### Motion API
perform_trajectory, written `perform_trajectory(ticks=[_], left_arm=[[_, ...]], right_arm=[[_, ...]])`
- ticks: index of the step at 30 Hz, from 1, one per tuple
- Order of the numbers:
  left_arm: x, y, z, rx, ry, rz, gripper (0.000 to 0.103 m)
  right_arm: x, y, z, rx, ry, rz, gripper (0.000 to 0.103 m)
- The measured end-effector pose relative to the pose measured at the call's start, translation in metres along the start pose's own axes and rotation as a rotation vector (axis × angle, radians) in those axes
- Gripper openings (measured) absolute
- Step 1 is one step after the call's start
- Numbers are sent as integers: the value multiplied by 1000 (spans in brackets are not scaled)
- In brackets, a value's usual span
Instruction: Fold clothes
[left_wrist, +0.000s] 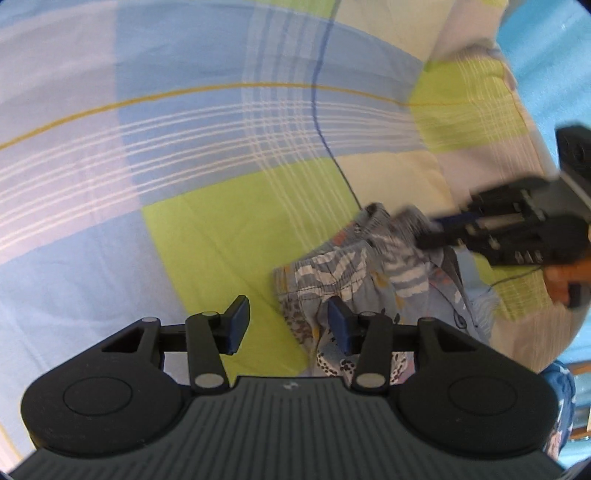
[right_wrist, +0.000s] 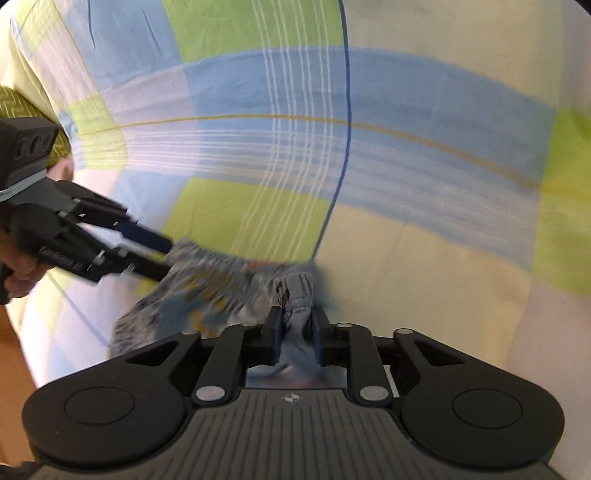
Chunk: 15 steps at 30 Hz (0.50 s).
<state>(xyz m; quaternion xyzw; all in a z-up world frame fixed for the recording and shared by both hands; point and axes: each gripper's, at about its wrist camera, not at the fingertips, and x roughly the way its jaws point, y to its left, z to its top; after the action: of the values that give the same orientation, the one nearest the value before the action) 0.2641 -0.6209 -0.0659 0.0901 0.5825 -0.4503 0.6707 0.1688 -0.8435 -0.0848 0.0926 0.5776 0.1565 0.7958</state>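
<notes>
The right gripper (right_wrist: 295, 332) has its black fingers drawn narrow around a bunched fold of the small blue-grey printed cotton garment (right_wrist: 207, 295), apparently at its gathered elastic waistband, and cloth fills the gap between the pads. The left gripper (left_wrist: 288, 325) stands wide apart with nothing between its blue-padded fingers; one finger (left_wrist: 338, 325) sits over the near edge of the same garment (left_wrist: 354, 280) and the other hangs over bare bedding, so it looks poised to take a second hold, not gripping. The garment lies crumpled near the edge of a plaid bedsheet in blue, lime green and cream (left_wrist: 207, 155), between the two tools. Judging by this, one end is being held up so the cloth can be stretched flat before any fold; folding proper seems hardly begun. In the left view the right gripper (left_wrist: 428, 236) is blurred, its tips buried in fabric.
</notes>
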Motion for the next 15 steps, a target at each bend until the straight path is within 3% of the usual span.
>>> perform_trajectory(ticks=[1,2,8,9,11,14,15], left_arm=[[3,-1,1,-4,10,-8,41],[6,-1,1,-12,15,-16,41],[5,4,-2,-122,1,-55,43],[4,6,-4,-142,-6,-60,43],[7,8,-9,-176,-2,-70,43],[11,4,-11,-177,1,-109,35],[10,2,-10,-168,-4,-120,24]], right_arm=[[2,-3,2,-3,0,-1,43],[5,-7,3,-5,10,7,48],[26,-18,1,-8,73,92,49],[29,-19,0,-8,83,112,47],[35,-20,-4,7,93,129,18],[32,-22,-11,89,74,145,9],[27,-23,-11,106,57,151,8]])
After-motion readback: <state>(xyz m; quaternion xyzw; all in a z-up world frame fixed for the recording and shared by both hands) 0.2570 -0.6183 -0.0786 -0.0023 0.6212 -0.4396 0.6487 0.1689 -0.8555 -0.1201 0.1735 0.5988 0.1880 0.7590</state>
